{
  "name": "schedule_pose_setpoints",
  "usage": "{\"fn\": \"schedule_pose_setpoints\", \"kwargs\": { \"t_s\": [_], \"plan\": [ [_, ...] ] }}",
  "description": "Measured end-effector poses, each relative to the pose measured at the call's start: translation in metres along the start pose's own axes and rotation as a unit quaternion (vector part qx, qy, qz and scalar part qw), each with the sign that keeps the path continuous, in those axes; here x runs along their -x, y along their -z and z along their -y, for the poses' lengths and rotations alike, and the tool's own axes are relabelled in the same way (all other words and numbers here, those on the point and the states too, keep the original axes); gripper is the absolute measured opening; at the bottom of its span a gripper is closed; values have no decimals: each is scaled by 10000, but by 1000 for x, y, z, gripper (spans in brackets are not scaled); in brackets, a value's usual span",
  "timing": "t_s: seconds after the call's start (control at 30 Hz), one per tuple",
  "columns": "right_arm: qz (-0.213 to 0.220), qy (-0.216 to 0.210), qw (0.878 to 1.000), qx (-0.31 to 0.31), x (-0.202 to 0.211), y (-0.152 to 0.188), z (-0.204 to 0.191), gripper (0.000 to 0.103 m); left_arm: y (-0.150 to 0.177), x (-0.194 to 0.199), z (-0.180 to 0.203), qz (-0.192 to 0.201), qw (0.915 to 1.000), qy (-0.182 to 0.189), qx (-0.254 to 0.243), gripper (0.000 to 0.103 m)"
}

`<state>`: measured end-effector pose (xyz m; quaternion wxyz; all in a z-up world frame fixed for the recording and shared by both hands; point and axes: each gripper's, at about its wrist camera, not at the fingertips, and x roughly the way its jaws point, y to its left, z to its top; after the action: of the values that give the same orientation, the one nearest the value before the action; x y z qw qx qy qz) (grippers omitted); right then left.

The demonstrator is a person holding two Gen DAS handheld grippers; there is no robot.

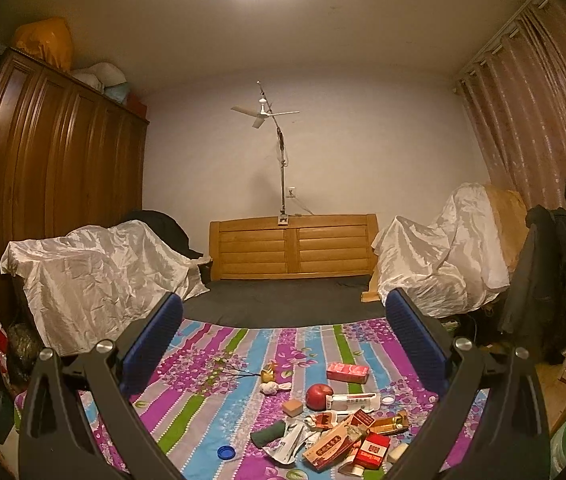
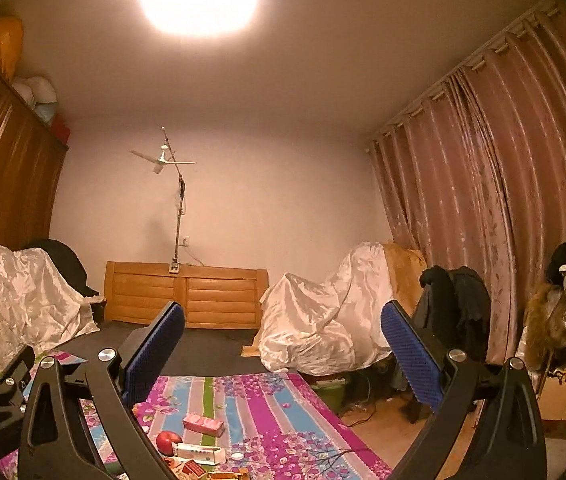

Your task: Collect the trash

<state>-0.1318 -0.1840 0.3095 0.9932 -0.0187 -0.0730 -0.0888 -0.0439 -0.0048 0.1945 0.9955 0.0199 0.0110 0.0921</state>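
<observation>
Jaws on your left gripper point(image 1: 283, 344) and right gripper point(image 2: 283, 356) are spread wide, empty, held above the striped floral bedsheet point(image 1: 211, 360). Trash pile of red cartons point(image 1: 347, 436) lies near-right; only the left view shows the blue bottle cap point(image 1: 226, 452).

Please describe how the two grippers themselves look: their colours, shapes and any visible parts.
Both match. The left gripper and right gripper each have two black, curved linkage arms with triangular cut-outs and round silver bolts at the joints. Each finger carries a flat, oblong blue pad with a finely ribbed surface. No cables, markings or sleeves show.
</observation>
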Motion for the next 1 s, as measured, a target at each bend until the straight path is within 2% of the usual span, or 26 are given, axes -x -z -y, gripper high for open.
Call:
{"fn": "schedule_pose_setpoints", "kwargs": {
  "t_s": [0.27, 0.33, 0.43, 0.57, 0.7, 0.87, 1.0],
  "plan": [
    [-46, -49, 10000, -50, -7, 9, 4, 98, 6, -1, -1, 13, 10000, 97, 6, 98],
    [-62, -33, 9999, -105, -7, 17, 5, 98, 12, -1, -4, 12, 9999, 157, 45, 98],
    [-264, 21, 9993, -249, -11, 38, 11, 98, 22, -4, -5, -14, 10000, 58, -79, 98],
    [-833, -60, 9951, -539, -27, 83, 18, 98, 48, -15, -13, -264, 9989, -246, -297, 98],
    [-1241, -207, 9901, -628, -40, 128, 14, 98, 74, -38, -23, -794, 9950, -507, -335, 98],
    [-1397, -591, 9880, -276, -48, 159, -10, 98, 100, -58, -31, -1273, 9886, -707, -373, 98],
    [-1485, -794, 9854, -263, -59, 175, -29, 98, 115, -67, -34, -1472, 9844, -830, -489, 98]
  ]
}}
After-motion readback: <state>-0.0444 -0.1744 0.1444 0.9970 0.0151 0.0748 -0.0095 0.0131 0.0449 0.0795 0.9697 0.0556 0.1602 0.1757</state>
